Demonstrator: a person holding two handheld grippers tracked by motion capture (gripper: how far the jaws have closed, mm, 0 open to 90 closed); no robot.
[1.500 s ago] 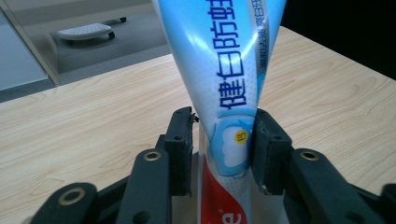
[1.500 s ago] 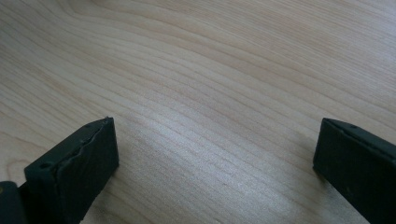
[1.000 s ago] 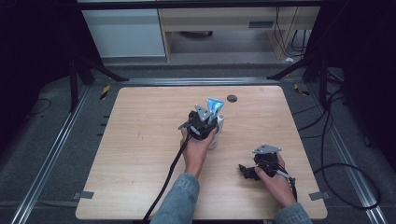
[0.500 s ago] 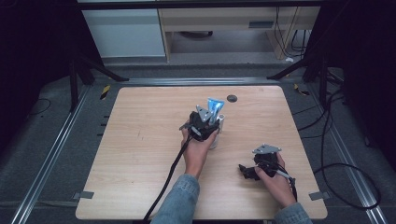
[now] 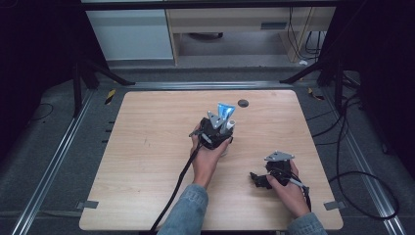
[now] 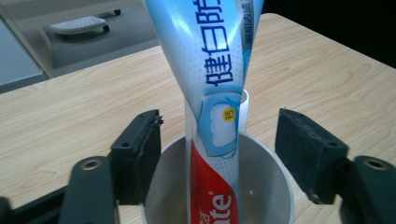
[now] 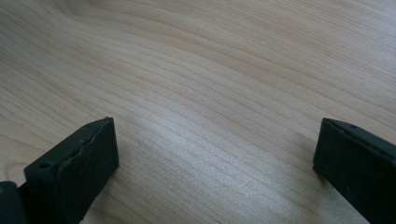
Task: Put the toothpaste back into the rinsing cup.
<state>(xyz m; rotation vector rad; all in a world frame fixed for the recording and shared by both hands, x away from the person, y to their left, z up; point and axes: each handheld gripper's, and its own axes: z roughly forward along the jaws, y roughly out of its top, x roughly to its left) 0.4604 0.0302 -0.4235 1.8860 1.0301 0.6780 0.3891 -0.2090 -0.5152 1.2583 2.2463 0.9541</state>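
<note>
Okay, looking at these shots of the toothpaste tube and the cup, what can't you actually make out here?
- Toothpaste tube: left gripper view cuts off its top; its bottom end is hidden inside the white cup.
- Cup in the high view: hidden behind the left gripper and hand.
- Small dark round thing on the table: too small in the high view to identify.
- Right gripper: its jaws are too small and dark in the high view.

I see a light wooden bench [image 5: 147, 161] with rounded corners standing on grey carpet floor [image 5: 58, 161]. Metal rails [image 5: 54, 166] run along both its sides. Behind it there is a white cabinet [image 5: 129, 34] and a low beige shelf [image 5: 235, 24]. Black cables [image 5: 352, 161] lie at the right. The room around is dark.
</note>
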